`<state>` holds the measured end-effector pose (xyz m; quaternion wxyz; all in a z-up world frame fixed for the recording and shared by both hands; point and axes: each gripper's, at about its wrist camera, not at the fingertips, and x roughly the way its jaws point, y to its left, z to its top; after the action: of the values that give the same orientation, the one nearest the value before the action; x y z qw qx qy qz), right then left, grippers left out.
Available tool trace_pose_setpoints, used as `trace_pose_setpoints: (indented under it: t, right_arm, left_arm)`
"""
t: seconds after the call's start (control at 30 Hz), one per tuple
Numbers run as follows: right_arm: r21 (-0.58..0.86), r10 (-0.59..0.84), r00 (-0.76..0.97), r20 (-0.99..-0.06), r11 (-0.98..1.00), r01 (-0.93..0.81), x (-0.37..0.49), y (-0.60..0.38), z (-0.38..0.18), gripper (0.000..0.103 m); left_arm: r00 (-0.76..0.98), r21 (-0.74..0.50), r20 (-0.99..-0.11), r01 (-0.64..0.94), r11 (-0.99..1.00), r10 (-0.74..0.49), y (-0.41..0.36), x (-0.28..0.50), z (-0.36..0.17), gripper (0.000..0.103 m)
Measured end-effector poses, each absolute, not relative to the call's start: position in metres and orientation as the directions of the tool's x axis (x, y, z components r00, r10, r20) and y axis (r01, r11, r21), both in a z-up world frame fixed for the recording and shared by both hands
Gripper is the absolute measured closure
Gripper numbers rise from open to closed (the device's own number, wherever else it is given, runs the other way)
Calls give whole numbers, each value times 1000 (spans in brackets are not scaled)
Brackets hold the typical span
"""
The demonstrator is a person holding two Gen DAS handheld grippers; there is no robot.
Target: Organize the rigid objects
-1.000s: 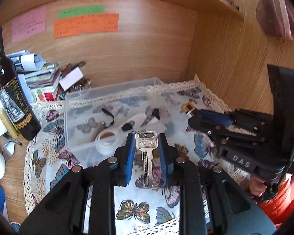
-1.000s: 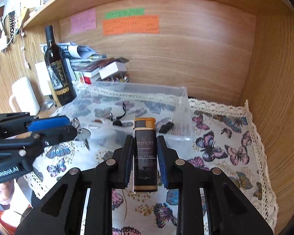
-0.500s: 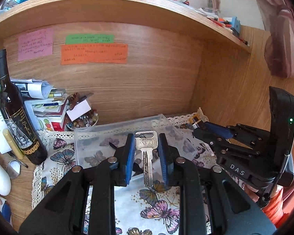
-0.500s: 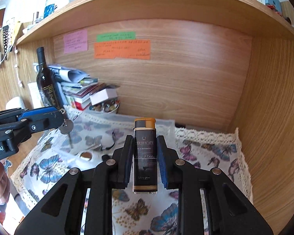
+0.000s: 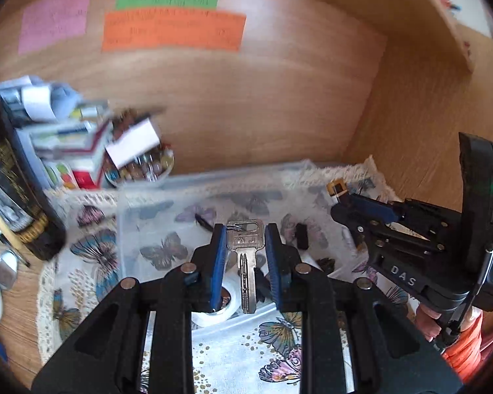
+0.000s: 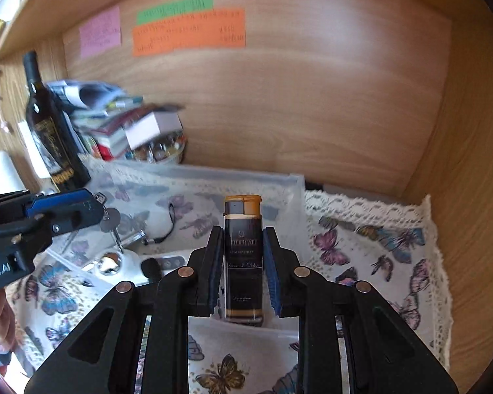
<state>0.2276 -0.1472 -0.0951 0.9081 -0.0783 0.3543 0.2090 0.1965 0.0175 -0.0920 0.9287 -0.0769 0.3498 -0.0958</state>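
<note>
**Key and lighter held over the clear bin**

The left hand-held gripper (image 5: 243,249) is clamped on a silver key (image 5: 245,256), its blue pads pressed against the key's head, the blade pointing back toward the handle. A ring hangs from the key's head. It hovers over the near part of a clear plastic bin (image 5: 141,197) that sits on a butterfly-print cloth (image 5: 82,262) with a lace edge, spread over the counter (image 5: 13,312).

The right hand-held gripper (image 6: 241,262) grips a dark lighter (image 6: 243,256) with a gold cap, held lengthwise between the pads, cap end forward. It also hangs above the bin, toward the bin's right half. From the right-hand camera, the left hand-held gripper comes in from the left edge with the key dangling beneath its tips.

Inside the bin lie a roll of clear tape (image 5: 220,308), a small black piece (image 5: 300,236), a black cord loop (image 6: 171,226) and a shiny round bit (image 6: 110,262).

At the back left stand a dark wine bottle (image 6: 47,124), a messy stack of books and papers (image 6: 115,121) and a bowl of small items, too blurred to name. Pink, green and orange notes (image 6: 189,31) are stuck on the wooden back wall.
</note>
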Motion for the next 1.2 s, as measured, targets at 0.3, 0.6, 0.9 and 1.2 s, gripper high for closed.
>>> trace_pose_setpoints:
  t: [0.3,0.6,0.9,1.2]
  right_arm:
    - [-40,293,633,-716,889,-456,237,-129,-116,82]
    - [-28,334,678,-655,886,-464,211,-137,-87,71]
    - [-26,397,776,-489,883,-468,142,-149,-35,30]
    - [-37,368,867,-336,915,-402,88,-166,-5,0]
  left_arm:
    - [675,-242,-687,135,961,-268,14,209,-113,97]
    - [728,-224,-635,145,964,-257,14,187,-90,87]
    - [863,-163,-470,122,979,-186,18,126,-45,44]
    - [943,-102,-318,70,992,-99,13,61,-15,5]
